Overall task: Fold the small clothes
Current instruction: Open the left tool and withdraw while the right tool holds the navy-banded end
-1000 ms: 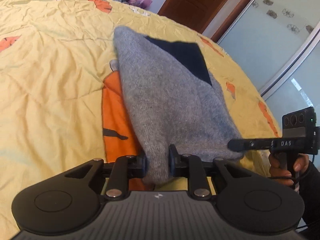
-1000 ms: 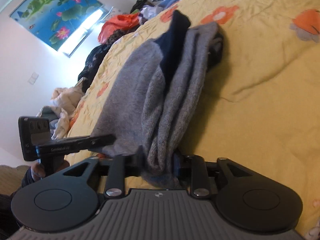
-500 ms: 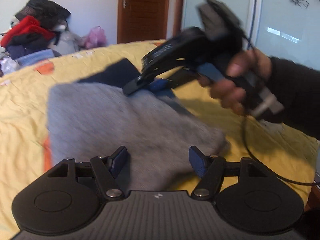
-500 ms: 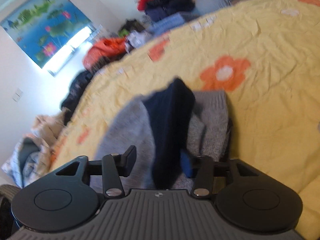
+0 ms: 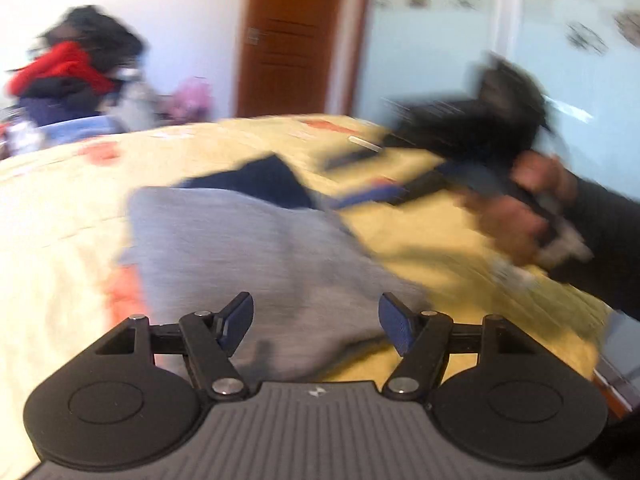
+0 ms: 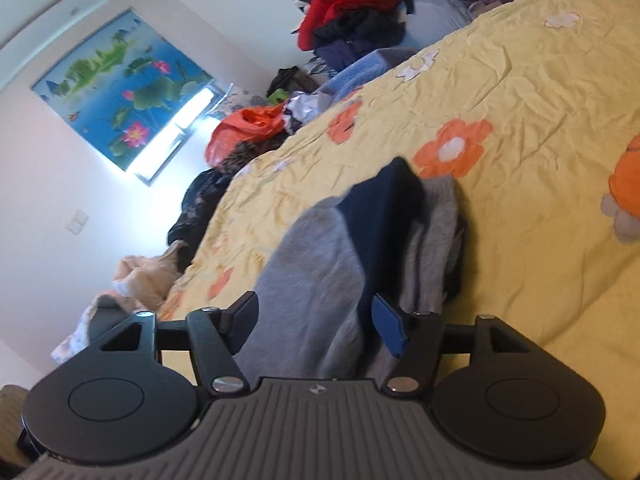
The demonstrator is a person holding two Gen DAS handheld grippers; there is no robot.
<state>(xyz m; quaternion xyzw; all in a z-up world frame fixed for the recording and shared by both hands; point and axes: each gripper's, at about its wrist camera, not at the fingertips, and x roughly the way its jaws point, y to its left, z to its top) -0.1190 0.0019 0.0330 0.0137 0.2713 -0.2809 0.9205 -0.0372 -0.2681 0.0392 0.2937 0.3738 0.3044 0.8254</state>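
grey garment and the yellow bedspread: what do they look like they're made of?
Grey garment: looks like a soft knit, wool or fleece-like; fuzzy matte nap, limp thick folds, with a dark navy panel of smoother-looking fabric. Exact fibre can't be told.

Yellow bedspread: looks like thin woven cotton or a blend; matte, fine sharp creases all over, printed orange flowers.
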